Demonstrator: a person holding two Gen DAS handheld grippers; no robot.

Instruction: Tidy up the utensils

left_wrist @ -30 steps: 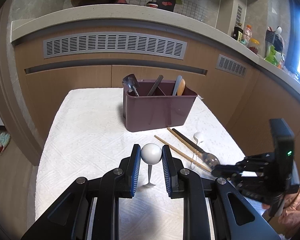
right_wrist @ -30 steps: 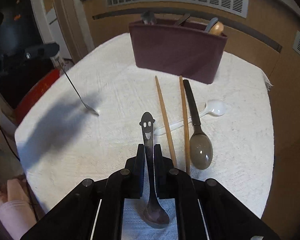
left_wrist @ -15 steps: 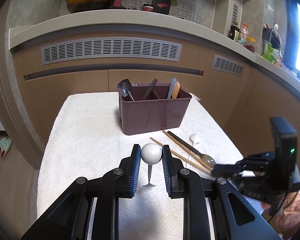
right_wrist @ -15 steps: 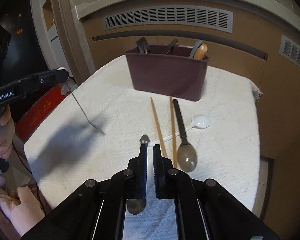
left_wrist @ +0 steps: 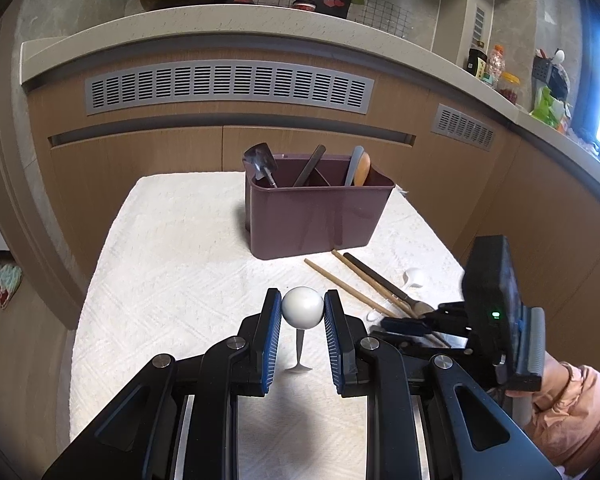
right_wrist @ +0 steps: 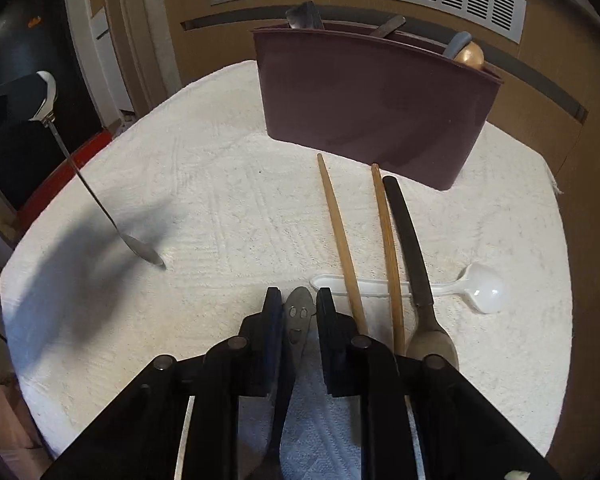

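The left gripper (left_wrist: pixel 302 312) clamps a ball-topped spoon (left_wrist: pixel 302 307), its tip on the table (left_wrist: pixel 172 280). Only the right wrist view shows a smiley-handled spoon (right_wrist: pixel 298 316) between the right gripper's (right_wrist: pixel 299 308) jaws; whether they pinch it is unclear. The holder (left_wrist: pixel 318 216) stands near the table's far edge.

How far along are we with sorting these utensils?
Done: four utensils already stand in the maroon plastic caddy. In hand: the left tool grips a white ball-topped metal spoon, its bowl touching the white cloth. The right tool straddles a smiley-face metal spoon, grip unclear. Left: two wooden chopsticks, a dark-handled spoon and a white plastic spoon lie on the cloth.
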